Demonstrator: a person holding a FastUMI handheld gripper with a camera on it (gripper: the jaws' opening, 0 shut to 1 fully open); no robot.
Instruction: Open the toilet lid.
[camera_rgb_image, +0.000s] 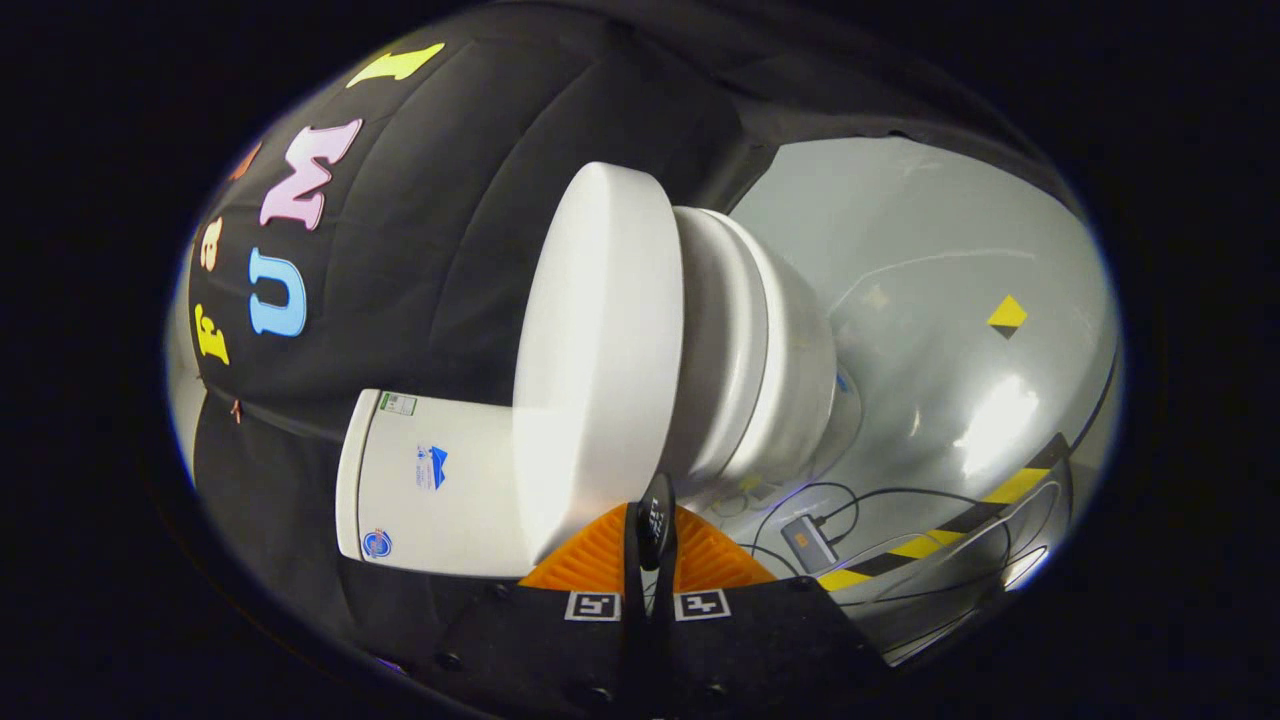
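So from the gripper view the whole scene is rolled over sideways. The toilet (700, 360) lies across the middle, with its white toilet lid (600, 340) facing the black cloth wall (440, 230) and sitting flat against the seat (725, 350), so it's down, not lifted. The bowl (800, 370) runs off the other way toward the shiny grey floor (930, 300), and the tank (430, 485) with a few stickers (430, 466) on it sits right by the lid's hinge end. The hand-held gripper (650, 525) is pinched close together, orange fingers (590, 555) nearly meeting with just a thin dark upright piece in the narrow gap, and the tips sit right up at the lid's rim edge near where lid meets tank. I can't tell whether they actually touch it. Nothing is clamped between them besides that dark bit. On the floor beyond the bowl there's a small grey box (808, 540) with cables (900, 495) looping off it, a yellow and black striped tape line (950, 525), and one yellow and black diamond marker (1007, 316) further out.
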